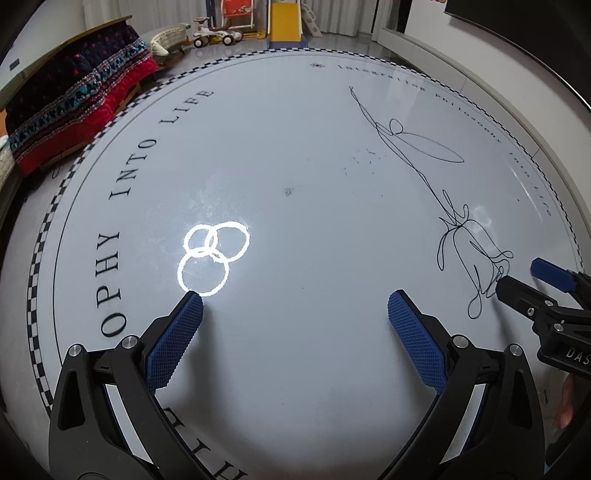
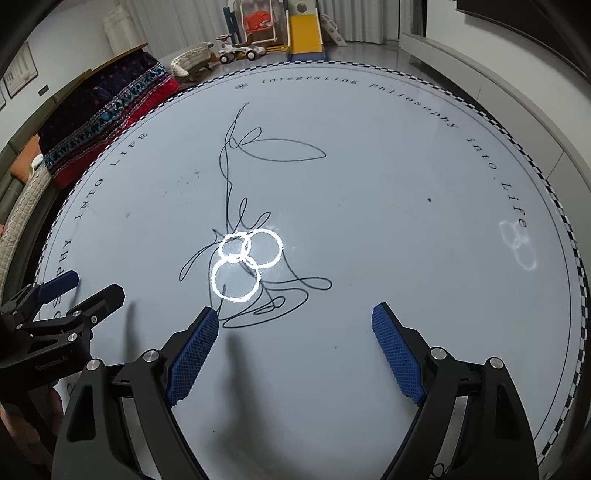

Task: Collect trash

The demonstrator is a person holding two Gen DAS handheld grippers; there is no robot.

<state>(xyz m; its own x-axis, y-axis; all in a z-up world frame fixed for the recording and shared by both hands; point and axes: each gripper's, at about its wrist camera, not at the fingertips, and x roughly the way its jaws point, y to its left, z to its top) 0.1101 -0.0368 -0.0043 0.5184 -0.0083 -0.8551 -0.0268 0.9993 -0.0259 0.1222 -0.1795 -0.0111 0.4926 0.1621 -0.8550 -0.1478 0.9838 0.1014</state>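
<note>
Both grippers are hovering over a round white mat point(image 1: 295, 110) lying on the floor, both tilting steeply down at it. The left gripper point(image 1: 295, 301) is showing its 2 blue ribbed pads point(image 1: 177, 343) spread wide, nothing between them, only bare mat below. The right gripper point(image 2: 295, 312) is also standing wide, nothing in the gap, its left fingertip sitting over the lower end of a black scribble point(image 2: 273, 304) drawn on the mat. Each gripper is peeking into the other's view at the edge, so the 2 are working side by side, near each other but apart. The trash: cannot tell where it is, no clear piece is showing in either view; 1 small dark speck point(image 1: 288, 191) is sitting near the mat's middle, too small to tell whether it is litter or a stain. 3 bright overlapping rings of glare point(image 1: 212, 254) are shining on the mat just ahead of the left gripper's left finger. A checkered border and black lettering are running around the mat's rim. Beyond the mat on the left a dark quilt point(image 1: 74, 99) with a red underside is lying folded; at the far end a toy car point(image 1: 218, 37) and a yellow slide point(image 1: 284, 22) are standing on the floor.
</note>
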